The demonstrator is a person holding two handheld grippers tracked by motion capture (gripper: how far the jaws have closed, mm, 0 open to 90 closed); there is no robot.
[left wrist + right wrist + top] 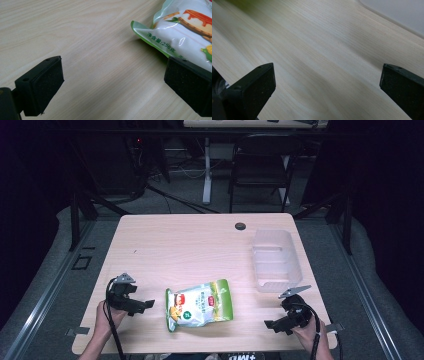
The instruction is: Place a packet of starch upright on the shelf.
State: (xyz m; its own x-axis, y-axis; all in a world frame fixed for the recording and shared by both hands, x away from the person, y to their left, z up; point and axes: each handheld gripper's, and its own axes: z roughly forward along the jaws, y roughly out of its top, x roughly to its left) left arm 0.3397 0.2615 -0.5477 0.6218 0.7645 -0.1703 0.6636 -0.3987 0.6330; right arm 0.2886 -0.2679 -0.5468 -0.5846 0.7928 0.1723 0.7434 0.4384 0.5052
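Note:
A green and white snack bag (200, 304) lies flat on the wooden table (190, 245) near its front edge. My left gripper (141, 306) hovers just left of the bag, jaws wide open and pointing at it. In the left gripper view the bag (185, 30) lies at the upper right, its corner near the right pad (190, 87), with bare wood between the pads. My right gripper (272, 325) stands open to the right of the bag, over bare wood (324, 65); nothing is between its jaws.
A clear plastic bin (275, 260) stands at the right of the table, just behind the right gripper; its edge (397, 12) shows in the right gripper view. A small dark round cap (240, 226) sits at the back edge. A chair (262, 165) stands beyond the table.

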